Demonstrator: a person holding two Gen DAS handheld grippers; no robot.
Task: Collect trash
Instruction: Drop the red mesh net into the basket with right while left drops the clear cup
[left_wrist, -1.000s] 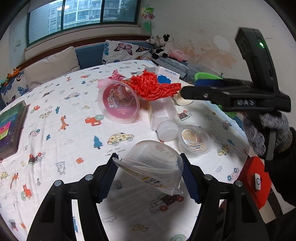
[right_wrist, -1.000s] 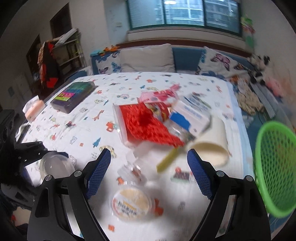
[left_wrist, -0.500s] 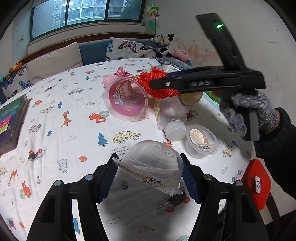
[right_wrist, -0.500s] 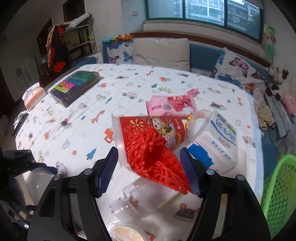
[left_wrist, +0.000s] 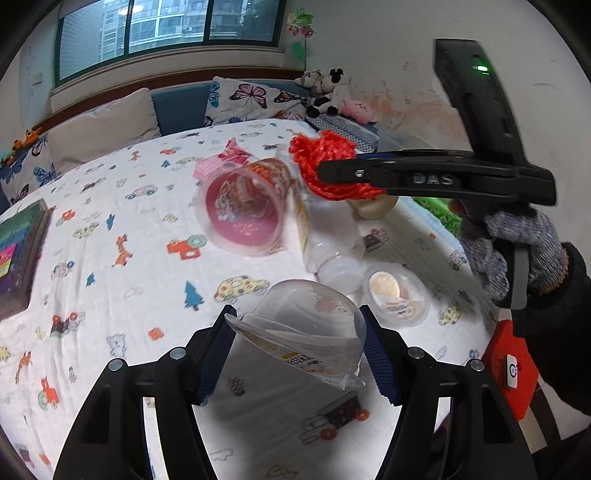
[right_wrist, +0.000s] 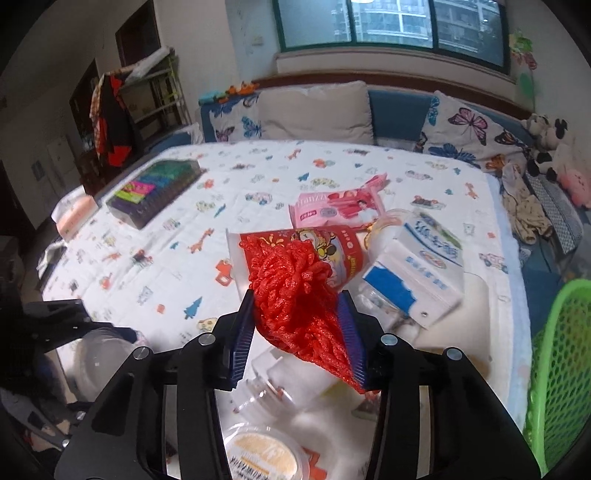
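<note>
My left gripper (left_wrist: 299, 350) is shut on a clear plastic cup (left_wrist: 306, 325) with a peeled film lid, held above the bed. My right gripper (right_wrist: 299, 332) is shut on a red mesh net (right_wrist: 295, 291) and lifts it off the pile; it also shows in the left wrist view (left_wrist: 325, 166). On the patterned sheet lie a red-printed cup (left_wrist: 243, 214) on its side, a clear bottle (left_wrist: 325, 240), a small lidded tub (left_wrist: 395, 295), a pink packet (right_wrist: 336, 210) and a blue-white carton (right_wrist: 417, 273).
A green mesh basket (right_wrist: 557, 365) stands off the bed's right edge. A dark box of coloured items (right_wrist: 155, 192) lies at the far left of the bed. Pillows and plush toys line the back. A red object (left_wrist: 509, 373) sits right of the bed.
My right gripper has closed on the red net and raised it off the red cup. The left gripper still holds the clear cup, almost unmoved.
</note>
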